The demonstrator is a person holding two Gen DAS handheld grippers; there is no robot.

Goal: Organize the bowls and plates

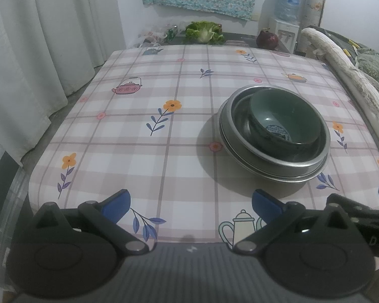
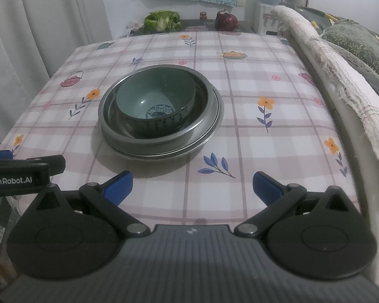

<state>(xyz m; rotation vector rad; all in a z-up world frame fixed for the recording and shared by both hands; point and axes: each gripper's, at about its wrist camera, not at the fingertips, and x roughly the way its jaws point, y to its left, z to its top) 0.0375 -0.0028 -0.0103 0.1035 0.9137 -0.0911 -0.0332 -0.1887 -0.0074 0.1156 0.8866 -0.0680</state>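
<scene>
Black left gripper (image 2: 2, 162) body reads "GenRobot.AI"

A: Where's the bowl (image 2: 155, 106)?
B: In the pan (image 2: 202, 126); pan on the plate (image 2: 216, 116); the stack on the table (image 2: 265, 176).
A: Beyond it?
B: Lettuce (image 2: 161, 21) at twelve; onion (image 2: 226, 20) at one.

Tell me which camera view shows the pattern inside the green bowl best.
The right wrist view: the green bowl is near the centre and its blue pattern is plain. The left wrist view shows it off to the right, pattern partly hidden.
</scene>
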